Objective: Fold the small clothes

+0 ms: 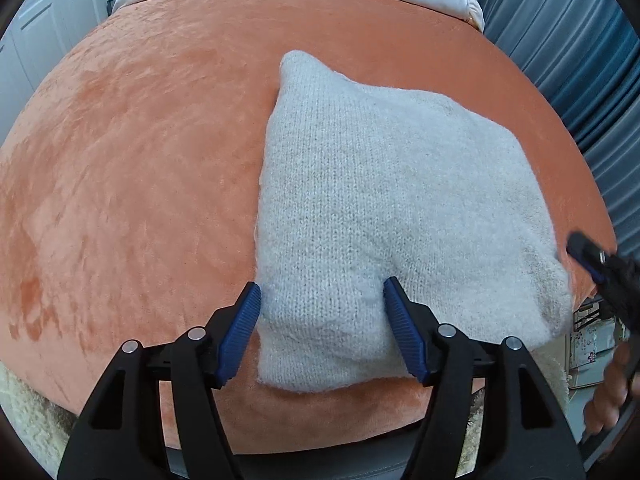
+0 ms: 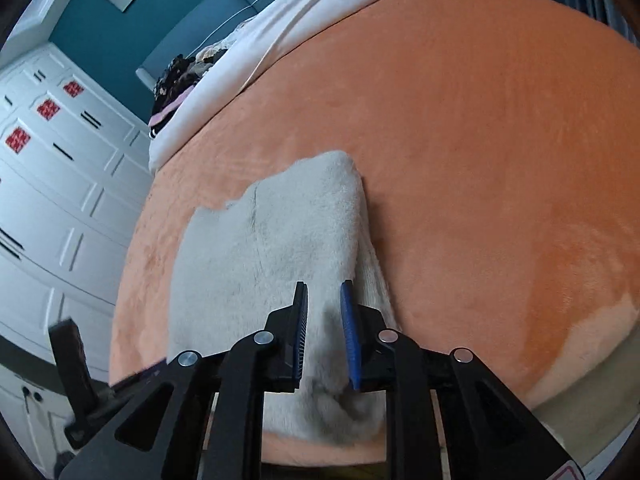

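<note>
Knitwear: the grey knit garment (image 1: 384, 208) lies on the orange bed cover (image 1: 140, 160); my left claw (image 1: 320, 320) gapes over its near edge, my right claw (image 2: 324, 336) is half-closed around a raised fold; I'd pinch both corners fully, then lift evenly

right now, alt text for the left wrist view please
An open left hand-held gripper straddles the near corner of a pale grey fuzzy knitted garment lying on an orange plush bed cover. The right hand-held gripper shows at the right edge.
</note>
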Motion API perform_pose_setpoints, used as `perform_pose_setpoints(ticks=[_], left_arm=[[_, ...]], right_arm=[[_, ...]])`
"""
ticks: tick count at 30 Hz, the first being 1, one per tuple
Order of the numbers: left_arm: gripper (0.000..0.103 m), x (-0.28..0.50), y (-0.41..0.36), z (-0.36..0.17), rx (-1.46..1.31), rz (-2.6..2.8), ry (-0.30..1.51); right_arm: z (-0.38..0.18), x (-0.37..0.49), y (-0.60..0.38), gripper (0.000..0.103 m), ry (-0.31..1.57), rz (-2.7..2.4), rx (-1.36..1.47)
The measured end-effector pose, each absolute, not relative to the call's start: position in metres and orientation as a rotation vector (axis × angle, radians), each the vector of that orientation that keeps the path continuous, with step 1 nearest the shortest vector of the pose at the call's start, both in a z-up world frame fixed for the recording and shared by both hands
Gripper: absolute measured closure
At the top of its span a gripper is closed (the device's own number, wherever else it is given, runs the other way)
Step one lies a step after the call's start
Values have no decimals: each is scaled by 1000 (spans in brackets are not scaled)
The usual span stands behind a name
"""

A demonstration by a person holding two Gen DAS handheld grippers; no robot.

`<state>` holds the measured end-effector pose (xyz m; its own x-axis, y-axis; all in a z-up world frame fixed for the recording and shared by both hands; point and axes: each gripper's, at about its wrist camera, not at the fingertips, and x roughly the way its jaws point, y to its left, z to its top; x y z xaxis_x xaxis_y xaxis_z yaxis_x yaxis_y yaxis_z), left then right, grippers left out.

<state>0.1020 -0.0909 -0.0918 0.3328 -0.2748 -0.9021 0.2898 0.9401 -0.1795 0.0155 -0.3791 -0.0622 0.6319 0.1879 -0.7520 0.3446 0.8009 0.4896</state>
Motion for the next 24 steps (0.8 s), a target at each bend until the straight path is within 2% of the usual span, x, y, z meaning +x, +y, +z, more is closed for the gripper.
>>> perform_pose_setpoints(ticks=[2, 4, 5, 6, 7, 11, 14, 15, 17, 18, 20, 22, 24], left_arm=[[41, 100, -90, -92, 15, -366, 1173], [38, 97, -90, -96, 25, -361, 1173], [37, 95, -92, -99, 32, -355, 1177], [37, 93, -93, -104, 36, -350, 1188], [36, 92, -94, -107, 38, -349, 1197], [32, 91, -96, -107, 77, -337, 1174], [33, 87, -94, -96, 69, -338, 1152], [35, 83, -95, -83, 70, -349, 1118], [35, 77, -99, -65, 88, -373, 1066], [35, 75, -104, -56, 95, -387, 1043], [35, 76, -115, -50, 110, -397, 1033], [35, 83, -125, -55, 119, -381, 1050], [35, 87, -129, -64, 120, -366, 1078]], right_arm=[[-62, -4, -367, 77, 926, -100, 618], [-73, -23, -366, 61, 955, -100, 626], [-87, -26, -361, 64, 982, -97, 623], [-102, -23, -356, 79, 1025, -109, 597], [-120, -19, -353, 83, 1066, -137, 570], [-137, -23, -375, 83, 1051, -120, 739], [-119, -19, -369, 80, 1083, -110, 657], [-106, -23, -368, 75, 1059, -108, 633], [-78, -25, -370, 74, 975, -101, 622], [-65, -22, -372, 70, 943, -100, 612], [-44, -3, -379, 60, 891, -95, 588], [-44, 34, -387, 43, 895, -101, 570], [-63, 68, -391, 45, 964, -121, 546]])
